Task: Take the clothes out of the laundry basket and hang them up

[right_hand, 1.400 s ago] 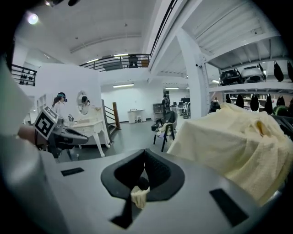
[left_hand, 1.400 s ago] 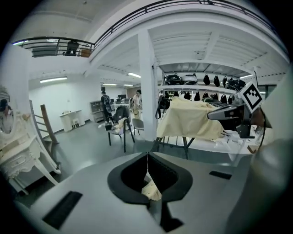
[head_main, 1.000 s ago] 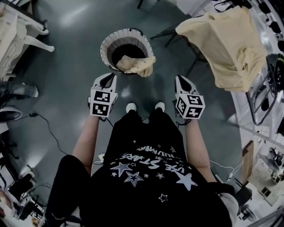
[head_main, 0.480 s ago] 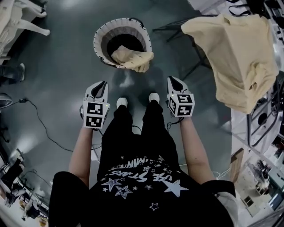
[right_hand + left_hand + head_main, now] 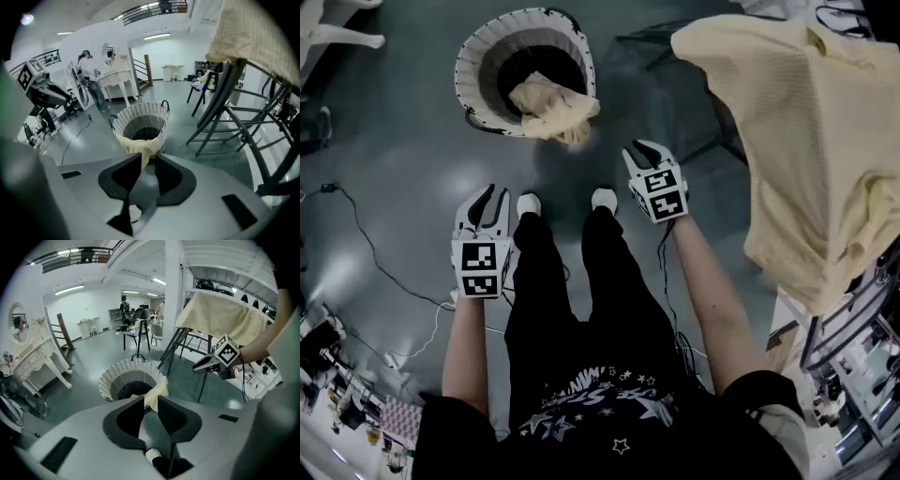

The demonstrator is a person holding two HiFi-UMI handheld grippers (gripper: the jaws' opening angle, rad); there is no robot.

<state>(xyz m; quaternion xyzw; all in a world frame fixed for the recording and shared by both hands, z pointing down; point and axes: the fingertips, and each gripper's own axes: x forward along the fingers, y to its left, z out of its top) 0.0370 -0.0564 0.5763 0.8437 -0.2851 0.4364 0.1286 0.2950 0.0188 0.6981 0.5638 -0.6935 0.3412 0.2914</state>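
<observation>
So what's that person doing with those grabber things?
A person stands by a wicker laundry basket, a left gripper and right gripper in hand. Both jaws have just been opening, with nothing between them. A yellow cloth drapes over the basket's rim, untouched. Another yellow garment hangs on the rack.

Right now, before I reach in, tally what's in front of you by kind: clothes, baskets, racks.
Clothes: 2, a draped garment and a hung garment
Baskets: 1, the laundry basket
Racks: 1, the drying rack
Total: 4
</observation>
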